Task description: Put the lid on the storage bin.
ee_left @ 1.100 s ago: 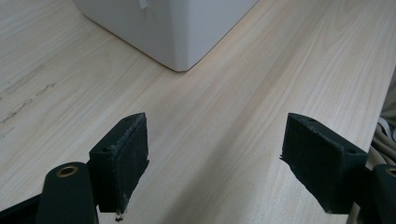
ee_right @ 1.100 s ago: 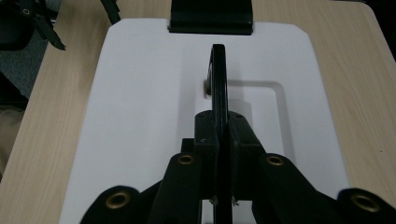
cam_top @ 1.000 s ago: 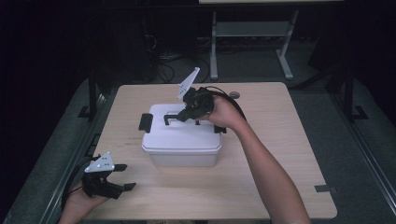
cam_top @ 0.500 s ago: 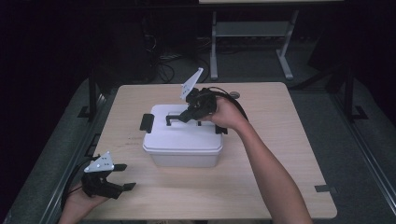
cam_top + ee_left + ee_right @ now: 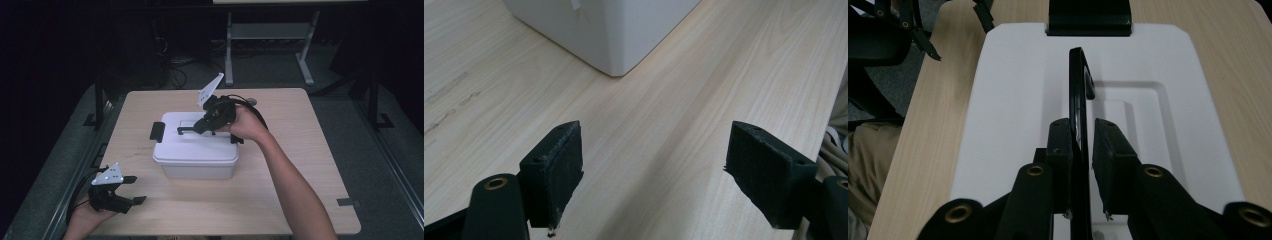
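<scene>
A white lidded box point(image 5: 195, 150) stands mid-table, its thin black handle point(image 5: 189, 130) raised on edge above the lid. My right gripper point(image 5: 198, 128) reaches over the lid from the right. In the right gripper view the handle point(image 5: 1079, 85) runs between the pads of my right gripper point(image 5: 1082, 137). The jaws have just been opening; a slim gap shows beside the right pad. My left gripper point(image 5: 134, 190) rests low at the table's front left corner, open and holding nothing. In its own view my left gripper point(image 5: 654, 175) faces a corner of the box point(image 5: 624, 30).
Black latches sit at the lid's left end point(image 5: 157, 131) and right end point(image 5: 235, 139). The wooden table point(image 5: 300, 165) has bare room right of the box and in front of it. A metal stand point(image 5: 270, 35) is on the floor beyond the far edge.
</scene>
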Tool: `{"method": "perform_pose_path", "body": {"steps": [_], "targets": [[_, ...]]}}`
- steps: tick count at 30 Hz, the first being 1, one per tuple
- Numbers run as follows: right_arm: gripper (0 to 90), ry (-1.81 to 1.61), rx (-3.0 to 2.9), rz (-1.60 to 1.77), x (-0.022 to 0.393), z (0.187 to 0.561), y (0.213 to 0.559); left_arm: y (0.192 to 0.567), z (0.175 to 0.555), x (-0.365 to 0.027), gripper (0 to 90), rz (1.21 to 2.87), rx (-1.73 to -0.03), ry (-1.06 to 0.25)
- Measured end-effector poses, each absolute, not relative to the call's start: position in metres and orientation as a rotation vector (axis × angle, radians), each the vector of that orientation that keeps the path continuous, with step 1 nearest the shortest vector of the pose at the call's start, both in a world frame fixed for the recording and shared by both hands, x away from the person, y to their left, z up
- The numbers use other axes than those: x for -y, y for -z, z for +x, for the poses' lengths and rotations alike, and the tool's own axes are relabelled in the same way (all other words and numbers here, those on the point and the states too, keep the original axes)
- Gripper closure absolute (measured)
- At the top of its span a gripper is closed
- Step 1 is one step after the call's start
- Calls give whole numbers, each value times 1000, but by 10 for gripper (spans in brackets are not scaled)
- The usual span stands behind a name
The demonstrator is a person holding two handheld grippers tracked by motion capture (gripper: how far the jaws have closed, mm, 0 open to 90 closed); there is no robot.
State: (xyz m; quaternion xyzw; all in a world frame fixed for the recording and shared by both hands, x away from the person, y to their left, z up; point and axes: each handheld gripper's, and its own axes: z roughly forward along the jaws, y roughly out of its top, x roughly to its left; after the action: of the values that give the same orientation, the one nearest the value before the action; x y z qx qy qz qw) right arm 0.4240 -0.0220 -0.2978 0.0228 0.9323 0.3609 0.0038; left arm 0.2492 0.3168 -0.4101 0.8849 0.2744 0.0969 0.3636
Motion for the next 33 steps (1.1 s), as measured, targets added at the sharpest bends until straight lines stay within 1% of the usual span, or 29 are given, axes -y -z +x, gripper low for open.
{"method": "perform_pose_path", "body": {"steps": [11, 33], "targets": [[727, -1132, -2890, 116, 42, 415, 286, 411, 250, -316, 221, 2282, -704, -249], [691, -1116, -2865, 175, 67, 406, 279, 412, 250, -315, 220, 2284, -708, -247]]}}
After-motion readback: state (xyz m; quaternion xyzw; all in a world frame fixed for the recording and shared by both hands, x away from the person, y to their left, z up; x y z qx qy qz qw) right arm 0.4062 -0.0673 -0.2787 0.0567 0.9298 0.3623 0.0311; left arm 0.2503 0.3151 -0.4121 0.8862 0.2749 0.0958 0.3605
